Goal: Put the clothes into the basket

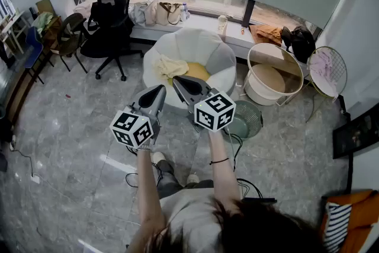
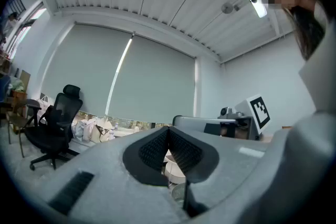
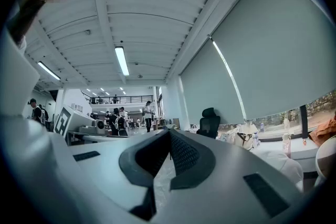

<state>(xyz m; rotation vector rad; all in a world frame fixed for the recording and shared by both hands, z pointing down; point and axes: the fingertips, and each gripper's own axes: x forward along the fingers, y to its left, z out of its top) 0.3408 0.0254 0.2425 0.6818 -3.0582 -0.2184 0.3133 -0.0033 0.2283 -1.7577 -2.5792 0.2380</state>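
Your left gripper (image 1: 161, 89) and right gripper (image 1: 176, 80) are closed and empty; the far clothes (image 1: 171, 67) look soft, light and floppy, so pinch a bunched fold.

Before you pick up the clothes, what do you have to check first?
1. The left hand-held gripper is empty: ok, jaws together, nothing between them.
2. The right hand-held gripper is empty: ok, jaws together too.
3. Jaws open for a grab: not ok, both are shut.
4. Clothes ahead: ok, the cream cloth and the yellow cloth lie on the white chair just past the tips.
5. The white basket is ready: ok, it stands upright, open-topped, right of the chair.
6. Enough room in it for everything: cannot tell.
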